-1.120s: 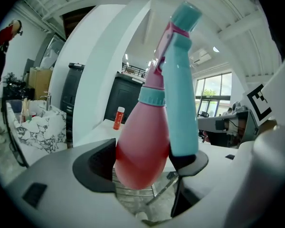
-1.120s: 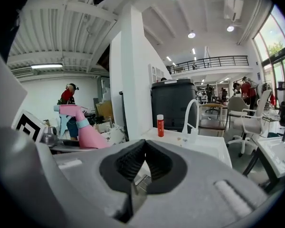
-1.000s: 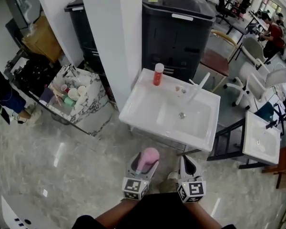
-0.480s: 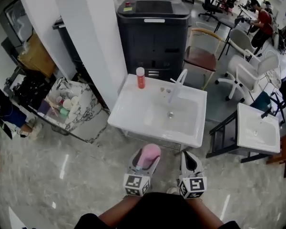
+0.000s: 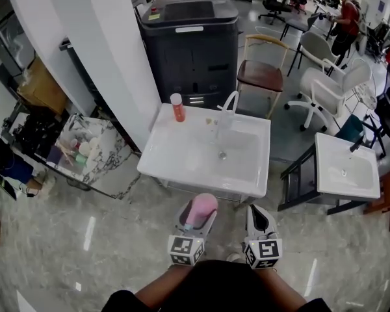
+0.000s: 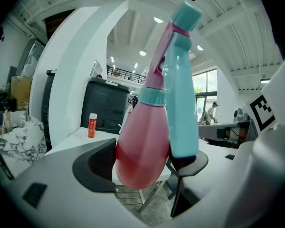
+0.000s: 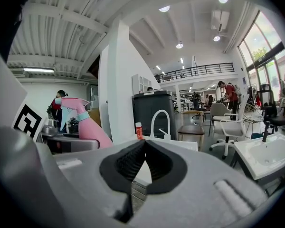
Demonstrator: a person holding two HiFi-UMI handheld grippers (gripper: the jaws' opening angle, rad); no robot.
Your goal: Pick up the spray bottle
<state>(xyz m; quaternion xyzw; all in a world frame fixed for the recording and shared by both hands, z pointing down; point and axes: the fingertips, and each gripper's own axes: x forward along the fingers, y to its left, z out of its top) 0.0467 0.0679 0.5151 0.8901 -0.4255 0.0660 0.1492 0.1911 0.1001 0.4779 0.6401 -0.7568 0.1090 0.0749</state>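
The pink spray bottle point(image 6: 142, 146) with its teal trigger head is up in the air, clamped round its belly by the left gripper point(image 6: 146, 166). The right gripper point(image 7: 145, 163) is pressed fully together, empty. Since a moment ago the white sink point(image 5: 157, 163) has slid leftward in the head view, and the grip is unchanged.

bright ceiling lights | floor glare | fisheye edges | foreground soft
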